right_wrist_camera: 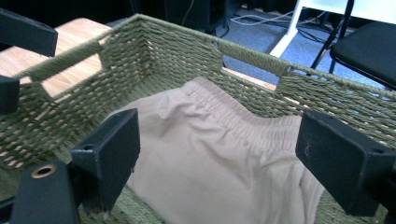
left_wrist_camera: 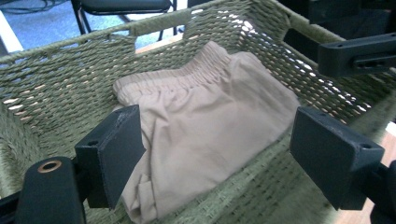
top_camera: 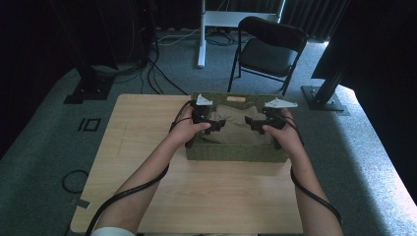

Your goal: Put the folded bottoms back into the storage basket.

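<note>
From above, a green woven basket (top_camera: 236, 152) sits on the wooden table (top_camera: 147, 147), and the left gripper (top_camera: 215, 126) and right gripper (top_camera: 252, 123) hover over the beige shorts (top_camera: 235, 129) folded inside it. In the left gripper view, the jaws stand wide apart above the shorts (left_wrist_camera: 210, 126), holding nothing. In the right gripper view, the jaws also gape wide over the shorts (right_wrist_camera: 210, 158), whose elastic waistband (right_wrist_camera: 243, 119) lies near the basket's far wall (right_wrist_camera: 187, 51).

A lab-like recording room; black curtains (top_camera: 39, 29), floor cables (top_camera: 162, 73), metal stand bases (top_camera: 324, 98), folding chair (top_camera: 268, 46)
</note>
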